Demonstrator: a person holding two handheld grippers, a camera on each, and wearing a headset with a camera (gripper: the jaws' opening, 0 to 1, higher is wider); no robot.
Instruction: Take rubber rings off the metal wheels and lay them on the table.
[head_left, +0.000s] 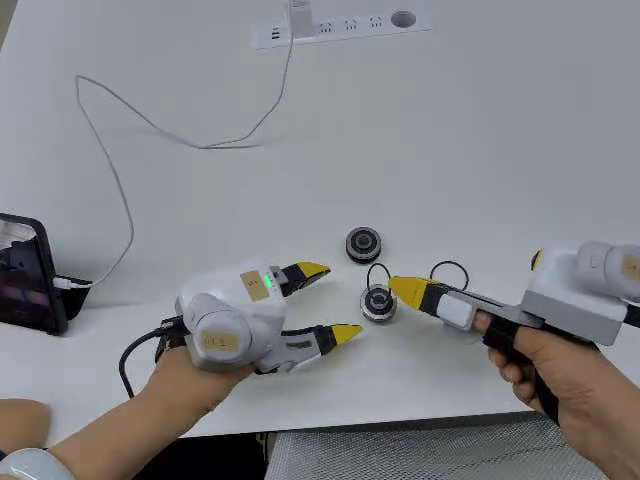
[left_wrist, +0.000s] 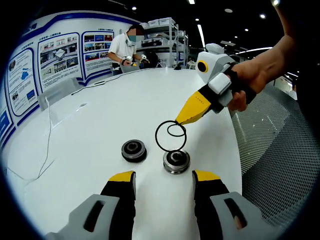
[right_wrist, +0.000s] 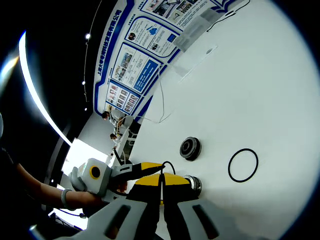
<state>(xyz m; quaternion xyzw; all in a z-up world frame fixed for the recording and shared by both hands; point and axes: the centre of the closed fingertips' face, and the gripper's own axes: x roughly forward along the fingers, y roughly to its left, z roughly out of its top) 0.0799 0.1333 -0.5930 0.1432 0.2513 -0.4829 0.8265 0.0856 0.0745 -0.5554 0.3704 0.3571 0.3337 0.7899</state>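
1. The right gripper (head_left: 402, 289) has its yellow tips pressed together, pinching a thin black rubber ring (left_wrist: 156, 137) that hangs as a loop from them, clear of the table.
2. The left gripper (left_wrist: 164, 177) is spread wide and holds nothing.
3. Straight ahead of its gap, close to the tips, the near metal wheel (left_wrist: 176, 161) sits flat on the table. In the right gripper view this wheel is just beside the closed tips. Whether they touch it is unclear.
4. A second metal wheel (head_left: 364, 244) lies a little farther back, apart from both grippers.
5. A loose rubber ring (right_wrist: 229, 167) lies flat on the table on the far side of the right gripper, near the wheels.
6. The white table (head_left: 470, 150) is broad. A power strip (head_left: 340, 22) sits at its far edge, and a thin cable (head_left: 120, 190) runs from it to a dark phone (head_left: 25, 275) at the left edge.
7. The table's front edge is close under both hands, with grey mesh (head_left: 400, 452) below it.
8. Beyond the table are display panels (left_wrist: 50, 55) and a standing person (left_wrist: 122, 47).
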